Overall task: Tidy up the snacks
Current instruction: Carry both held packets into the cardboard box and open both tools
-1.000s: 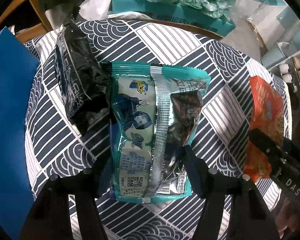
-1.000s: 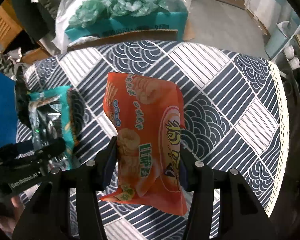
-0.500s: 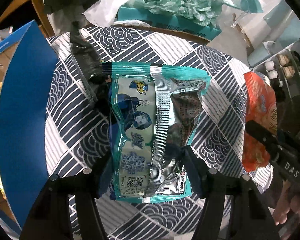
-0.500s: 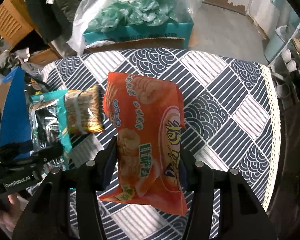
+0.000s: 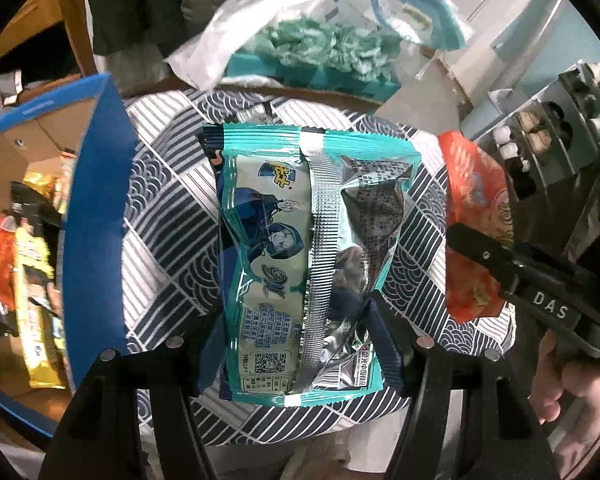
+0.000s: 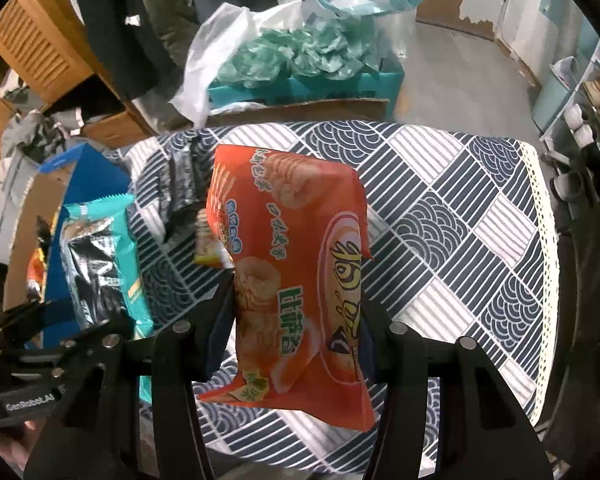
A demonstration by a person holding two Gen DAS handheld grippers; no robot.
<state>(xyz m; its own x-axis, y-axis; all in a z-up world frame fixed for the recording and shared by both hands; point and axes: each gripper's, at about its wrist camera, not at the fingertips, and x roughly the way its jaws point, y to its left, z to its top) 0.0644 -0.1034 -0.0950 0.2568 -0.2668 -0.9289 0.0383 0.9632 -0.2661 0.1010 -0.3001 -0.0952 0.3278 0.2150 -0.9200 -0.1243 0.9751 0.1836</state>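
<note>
My left gripper (image 5: 296, 332) is shut on a teal and silver snack bag (image 5: 300, 248), held in the air above the patterned table (image 5: 160, 216). My right gripper (image 6: 296, 320) is shut on an orange snack bag (image 6: 296, 264), also lifted above the table (image 6: 440, 216). The orange bag shows at the right of the left wrist view (image 5: 476, 224); the teal bag shows at the left of the right wrist view (image 6: 100, 256). A blue cardboard box (image 5: 96, 200) stands open at the table's left with several snack packs (image 5: 32, 292) inside.
A black snack bag (image 6: 180, 180) and a small yellow pack (image 6: 208, 244) lie on the table. A teal box with green and white plastic bags (image 6: 292, 64) stands behind the table. A shelf with cups (image 5: 548, 128) is at the right.
Both grippers have risen with their bags, so the table looks smaller and farther. The left gripper has moved left, and the inside of the blue box has come into view.
</note>
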